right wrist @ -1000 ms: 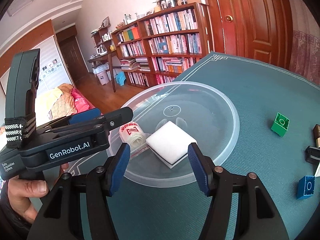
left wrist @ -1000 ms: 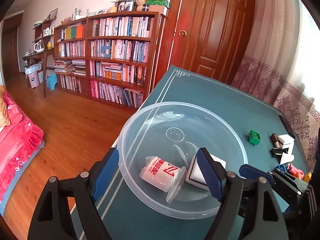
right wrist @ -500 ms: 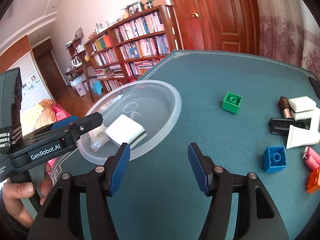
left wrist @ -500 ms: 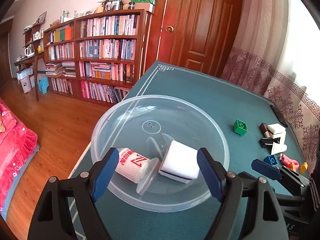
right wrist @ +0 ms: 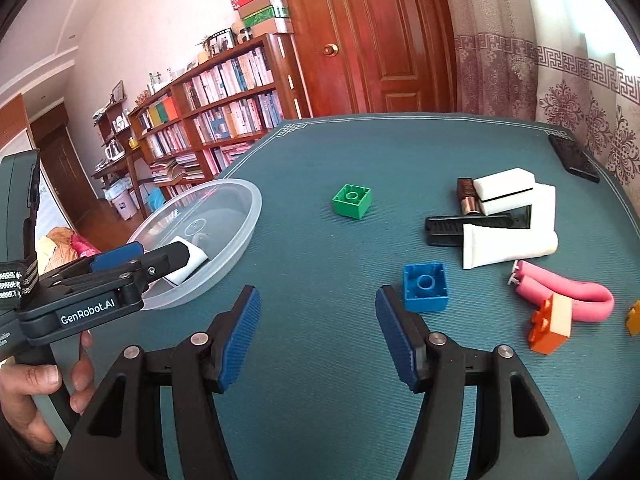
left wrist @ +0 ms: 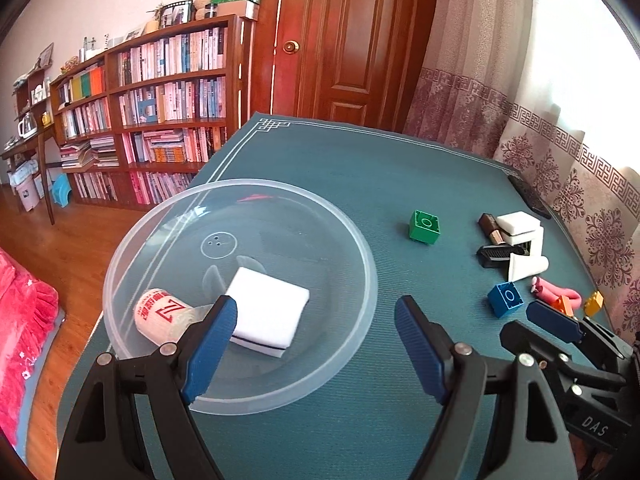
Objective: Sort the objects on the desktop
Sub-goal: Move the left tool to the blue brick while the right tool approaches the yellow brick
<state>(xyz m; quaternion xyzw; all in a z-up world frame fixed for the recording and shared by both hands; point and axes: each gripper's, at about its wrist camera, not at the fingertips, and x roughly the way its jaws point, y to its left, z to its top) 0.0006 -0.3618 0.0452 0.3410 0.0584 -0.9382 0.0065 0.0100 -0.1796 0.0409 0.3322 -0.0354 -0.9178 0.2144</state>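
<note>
A clear plastic bowl [left wrist: 360,256] on the green table mat holds a white sponge block [left wrist: 268,308] and a white wrapped roll with red print [left wrist: 160,314]. My left gripper [left wrist: 316,344] hovers open over the bowl's near rim, with nothing in it. My right gripper [right wrist: 318,336] is open and empty above bare mat, the blue brick [right wrist: 425,287] just past its right finger. The bowl [right wrist: 240,216] lies to its left. A green brick [right wrist: 352,201], an orange brick [right wrist: 550,324], a pink foam loop [right wrist: 576,290] and a white tube [right wrist: 508,244] lie to the right.
Further right lie a second white sponge [right wrist: 506,190], a brown battery [right wrist: 467,196], a black comb [right wrist: 460,227] and a black remote [right wrist: 573,158]. A yellow piece [right wrist: 634,321] shows at the edge. A person's hand [right wrist: 36,396] holds the left gripper. Bookshelf and door stand behind the table.
My right gripper has swung right, away from the bowl toward the bricks, leaving the white sponge in the bowl. The left gripper's view has shifted right too, bringing the right-side objects into sight.
</note>
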